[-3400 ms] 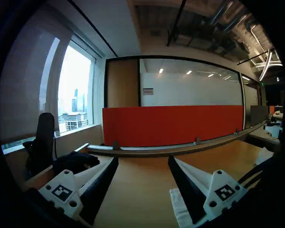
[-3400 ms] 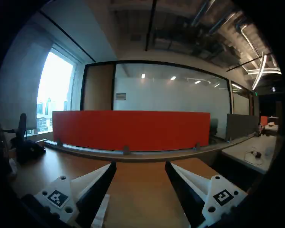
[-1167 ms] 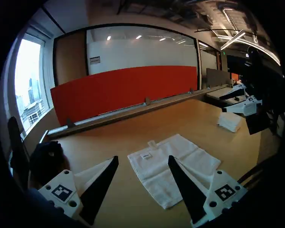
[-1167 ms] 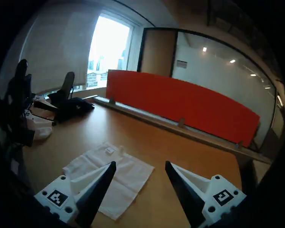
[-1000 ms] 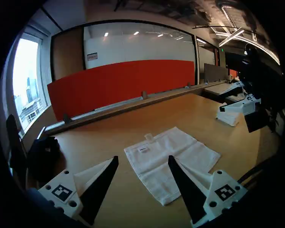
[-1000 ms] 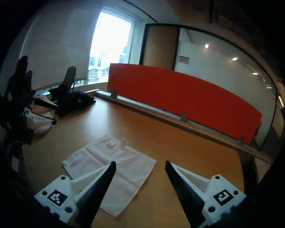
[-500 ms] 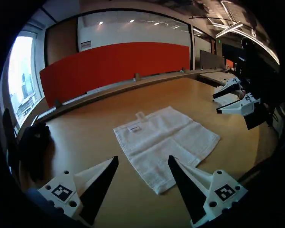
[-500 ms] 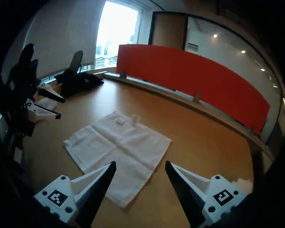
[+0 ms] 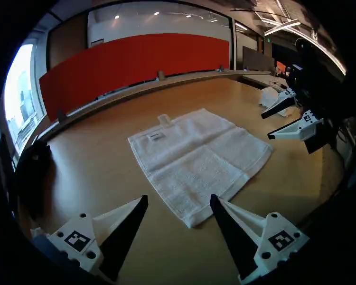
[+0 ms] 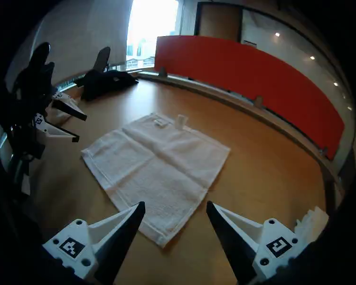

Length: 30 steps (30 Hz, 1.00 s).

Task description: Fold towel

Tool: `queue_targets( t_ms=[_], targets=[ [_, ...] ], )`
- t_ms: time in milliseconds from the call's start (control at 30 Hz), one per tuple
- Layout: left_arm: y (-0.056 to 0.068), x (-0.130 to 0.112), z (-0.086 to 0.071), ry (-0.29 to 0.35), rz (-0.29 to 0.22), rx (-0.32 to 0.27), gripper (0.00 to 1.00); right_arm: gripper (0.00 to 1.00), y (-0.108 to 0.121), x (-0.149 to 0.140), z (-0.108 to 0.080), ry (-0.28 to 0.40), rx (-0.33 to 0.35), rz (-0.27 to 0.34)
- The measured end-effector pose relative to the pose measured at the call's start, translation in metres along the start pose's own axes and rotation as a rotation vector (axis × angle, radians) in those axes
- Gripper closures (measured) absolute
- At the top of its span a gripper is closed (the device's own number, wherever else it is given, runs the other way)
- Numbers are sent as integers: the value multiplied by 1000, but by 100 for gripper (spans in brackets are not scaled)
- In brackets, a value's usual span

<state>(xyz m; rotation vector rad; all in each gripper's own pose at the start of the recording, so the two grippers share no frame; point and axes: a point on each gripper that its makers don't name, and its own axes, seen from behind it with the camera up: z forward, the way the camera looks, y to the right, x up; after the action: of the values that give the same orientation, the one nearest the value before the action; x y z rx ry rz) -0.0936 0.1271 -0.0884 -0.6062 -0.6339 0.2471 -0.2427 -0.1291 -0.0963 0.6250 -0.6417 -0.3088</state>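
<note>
A white towel [image 9: 197,154] lies spread flat on the wooden table [image 9: 107,166], with a small tag and a loop at its far edge. In the left gripper view my left gripper [image 9: 178,202] hangs open just short of the towel's near corner. My right gripper [image 9: 270,126] appears farther off at the right, open. In the right gripper view the same towel [image 10: 154,164] lies ahead, and my right gripper [image 10: 174,209] is open above its near corner. The left gripper [image 10: 80,127] is at the left there, open.
A red partition [image 9: 130,59] runs along the table's far edge. A dark bundle [image 10: 104,78] sits near the window corner. Folded white cloth [image 9: 273,97] lies at the right end of the table [image 10: 273,175], also seen as white cloth [image 10: 313,221] by my right finger.
Both grippers have tilted down and come closer to the towel, which now lies larger in both views. Both stay open.
</note>
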Motion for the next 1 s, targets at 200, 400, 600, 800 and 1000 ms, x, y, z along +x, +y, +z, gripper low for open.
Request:
queue_targets(
  t_ms=[200,400,600,800,1000],
  targets=[
    [7,-15,10,-41,-1,-25,2,0,-7,-24,5,-47,24,8],
    [13,-28,18,-82,-2,-48,3,0,-11,-38,8,-76,41,7],
    [18,-37,23,-113,5,-66,3,0,-13,-45,10,-94,56,11],
    [21,-41,27,-137,-6,-79,3,2,-13,-49,12,-106,68,11],
    [22,-50,27,-168,-6,-92,3,5,-16,-53,12,-122,94,-6]
  ],
)
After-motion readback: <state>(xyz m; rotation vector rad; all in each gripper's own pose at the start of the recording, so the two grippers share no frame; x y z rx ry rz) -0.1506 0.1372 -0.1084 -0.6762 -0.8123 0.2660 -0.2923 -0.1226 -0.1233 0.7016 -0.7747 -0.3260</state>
